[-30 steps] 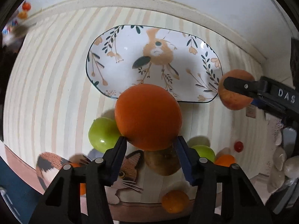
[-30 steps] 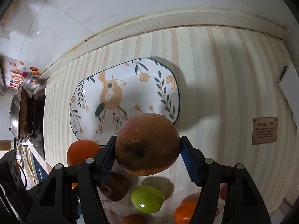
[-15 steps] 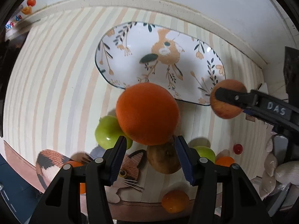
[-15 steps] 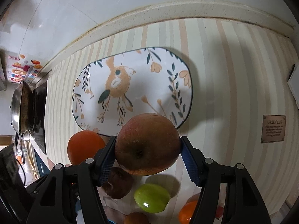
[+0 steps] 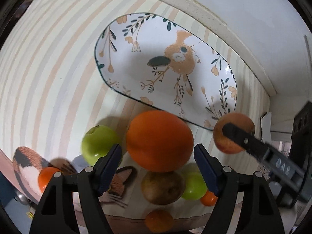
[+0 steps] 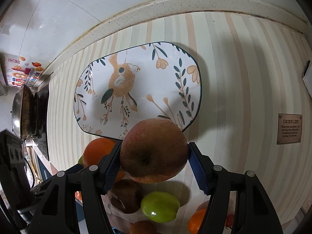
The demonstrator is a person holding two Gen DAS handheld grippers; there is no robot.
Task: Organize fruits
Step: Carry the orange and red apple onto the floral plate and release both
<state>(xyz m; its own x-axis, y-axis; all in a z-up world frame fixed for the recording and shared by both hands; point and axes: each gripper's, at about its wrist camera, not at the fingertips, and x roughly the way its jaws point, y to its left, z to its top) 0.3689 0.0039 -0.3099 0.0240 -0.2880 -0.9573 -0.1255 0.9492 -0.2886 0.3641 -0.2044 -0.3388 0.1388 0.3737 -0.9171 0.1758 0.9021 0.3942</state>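
Note:
A white oval plate [image 5: 136,62] with a bird and leaf print lies on the striped counter, with no fruit on it. My left gripper [image 5: 157,148] hangs just short of the plate's near rim, and its jaws are opening. A large orange [image 5: 159,141] sits between them, with a small gap to each pad. My right gripper [image 6: 154,146] is shut on a red apple [image 6: 154,150] above the plate's near right edge [image 6: 156,89]. The left wrist view shows that apple [image 5: 232,124] at the right, with a right finger [image 5: 243,140] across it. The orange [image 6: 97,150] shows at the left of the right wrist view.
Under the grippers lie two green apples [image 5: 97,144] [image 5: 194,183], a brown kiwi [image 5: 162,187] and small oranges [image 5: 46,179] on a cat-print mat. A tiled wall runs behind the plate. A pan [image 6: 21,113] stands at the left, and a small plaque [image 6: 289,128] lies at the right.
The left jaws have spread off the orange, which they gripped before. The left gripper has rolled and sunk toward the plate. The right gripper still holds the apple, barely moved.

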